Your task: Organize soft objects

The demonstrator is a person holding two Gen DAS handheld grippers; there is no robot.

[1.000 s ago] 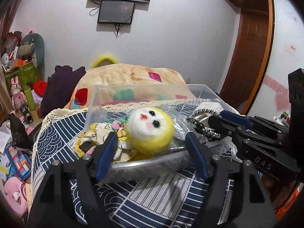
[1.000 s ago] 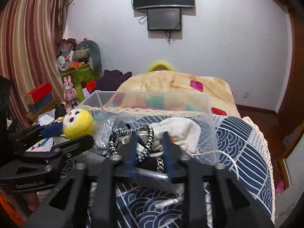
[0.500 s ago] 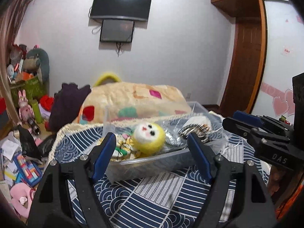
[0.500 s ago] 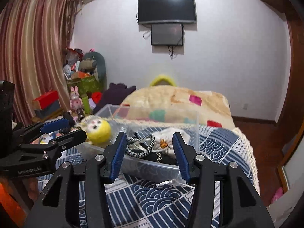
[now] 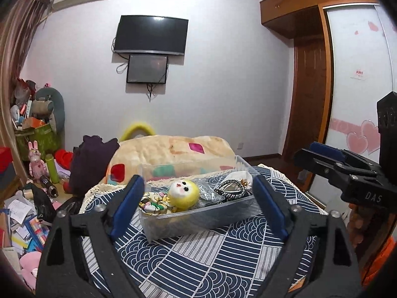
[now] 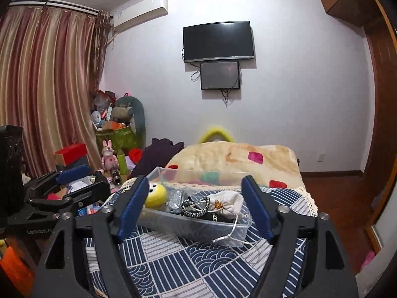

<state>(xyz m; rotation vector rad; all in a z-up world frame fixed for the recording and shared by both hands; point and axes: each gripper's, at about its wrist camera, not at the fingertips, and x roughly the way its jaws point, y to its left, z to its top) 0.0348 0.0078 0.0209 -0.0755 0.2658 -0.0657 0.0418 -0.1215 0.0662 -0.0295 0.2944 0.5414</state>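
Observation:
A clear plastic box (image 5: 198,221) (image 6: 198,228) stands on a blue patterned cloth (image 5: 211,260). In it lie a yellow plush doll (image 5: 183,193) (image 6: 155,195), a black-and-white cord (image 5: 229,190) (image 6: 196,207), a white drawstring pouch (image 6: 225,203) and a silver shiny bag (image 5: 207,191). My left gripper (image 5: 198,206) is open and empty, held back in front of the box. My right gripper (image 6: 196,206) is open and empty, also back from the box. Each gripper shows at the side of the other's view.
A cream blanket with coloured patches (image 5: 173,149) lies behind the box. Toys, boxes and papers (image 5: 27,198) clutter the floor at the left. A wooden door and wardrobe (image 5: 310,99) stand at the right. Two screens (image 6: 218,42) hang on the far wall.
Both grippers have pulled back and up from the box. My right gripper has opened and let go of the pouch and cord, which now lie in the box.

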